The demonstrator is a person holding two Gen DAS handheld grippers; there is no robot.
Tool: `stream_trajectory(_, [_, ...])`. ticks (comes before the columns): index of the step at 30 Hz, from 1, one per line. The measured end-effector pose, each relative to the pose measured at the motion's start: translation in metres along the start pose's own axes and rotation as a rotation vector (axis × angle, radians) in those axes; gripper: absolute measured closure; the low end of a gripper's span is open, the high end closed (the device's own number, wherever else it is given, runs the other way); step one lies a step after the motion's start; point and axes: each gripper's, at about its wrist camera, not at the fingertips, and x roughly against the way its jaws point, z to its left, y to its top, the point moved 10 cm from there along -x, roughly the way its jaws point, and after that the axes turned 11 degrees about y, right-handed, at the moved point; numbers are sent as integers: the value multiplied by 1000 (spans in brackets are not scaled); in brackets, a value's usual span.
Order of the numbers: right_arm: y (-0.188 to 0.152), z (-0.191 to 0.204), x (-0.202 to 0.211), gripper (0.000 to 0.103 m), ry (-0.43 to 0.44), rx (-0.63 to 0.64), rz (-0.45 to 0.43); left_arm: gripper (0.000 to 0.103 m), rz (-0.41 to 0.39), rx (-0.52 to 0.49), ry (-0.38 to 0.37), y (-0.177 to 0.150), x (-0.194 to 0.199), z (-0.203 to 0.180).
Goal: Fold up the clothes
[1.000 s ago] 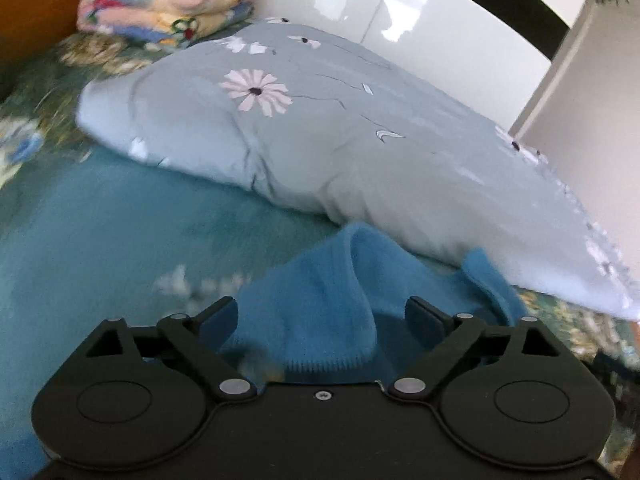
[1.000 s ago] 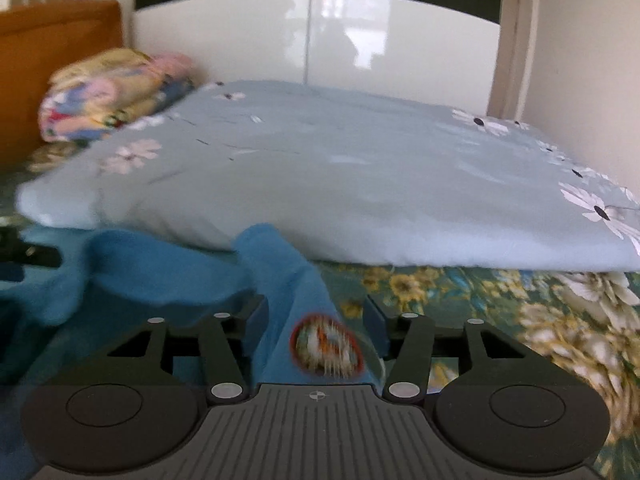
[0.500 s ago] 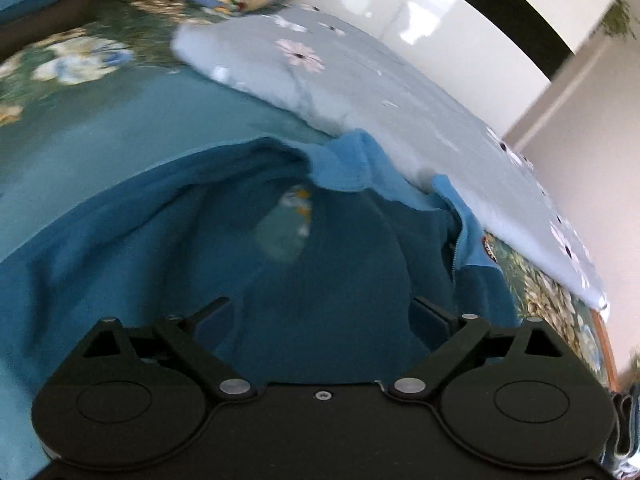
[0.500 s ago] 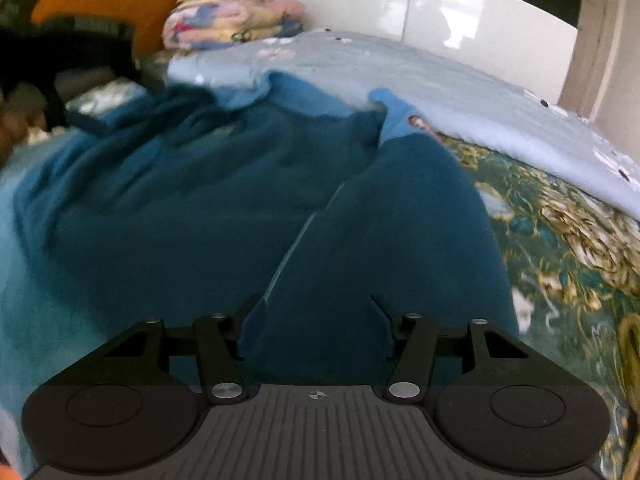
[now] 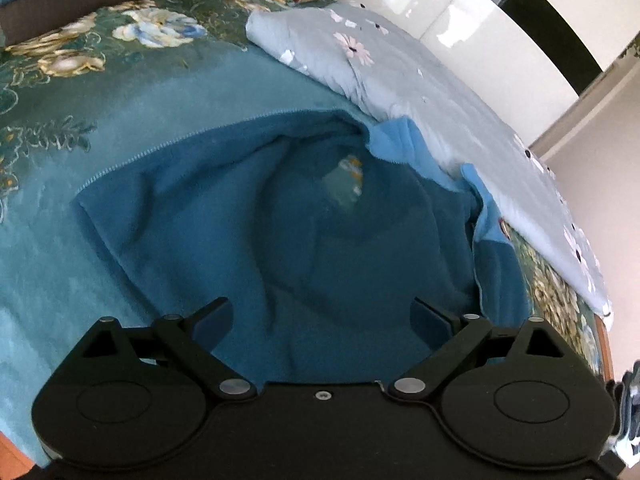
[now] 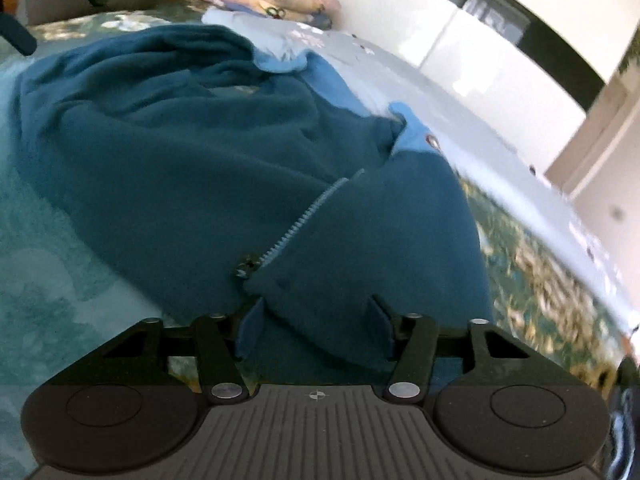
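right gripper jaws, just closing, clench the blue jacket hem at 6 o'clock; left gripper released. a thin pinch could slip.

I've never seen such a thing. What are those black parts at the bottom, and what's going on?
No robot: a person holds a two-finger gripper in each hand, each carrying a camera that looks along its fingers. One picture comes from the left gripper, the other from the right gripper. A blue fleece jacket lies unzipped on a flowered bed beside a grey quilt. The right jaws have just been closing on its edge; fabric fills the left's wide jaws, grip unclear.
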Motion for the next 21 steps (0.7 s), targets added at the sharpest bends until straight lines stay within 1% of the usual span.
stream_trajectory(2, [-1,3,-1,80,21,-20,-4,9,6,-8,1,-4,0,-1])
stream_trajectory(3, [-2,5,-2,90,32,-31,-6,9,10,-10,1,-6,0,-2])
stream_trajectory(4, [-2,3,-1,98,33,-52,-15,9,14,-12,1,-8,-1,-3])
stream_trajectory(5, [-2,1,0,98,32,-75,-25,9,18,-16,-1,-9,-2,-4])
stream_trajectory(6, [1,-4,4,101,31,-115,-51,9,22,-21,-4,-11,-3,-6])
stream_trajectory(9, [8,-31,24,102,43,-294,-150,9,30,-37,-17,-15,-7,-13])
stream_trajectory(10, [10,-38,29,102,53,-332,-172,9,34,-42,-21,-16,-9,-16])
stream_trajectory(12, [13,-52,39,102,75,-402,-215,9,45,-48,-26,-20,-14,-23])
stream_trajectory(15, [7,-51,41,101,98,-344,-194,9,64,-58,-39,-26,-21,-34])
stream_trajectory(17, [0,-41,38,93,102,-265,-153,9,75,-74,-45,-32,-26,-41])
stream_trajectory(18, [-5,-35,35,85,92,-218,-137,9,81,-79,-44,-34,-29,-43])
stream_trajectory(19, [-9,-29,31,80,89,-180,-118,9,89,-80,-38,-37,-32,-43])
stream_trajectory(20, [-13,-23,28,79,91,-139,-100,9,96,-77,-34,-39,-34,-43])
stream_trajectory(21, [-16,-16,24,73,87,-93,-84,9,104,-74,-33,-41,-37,-43])
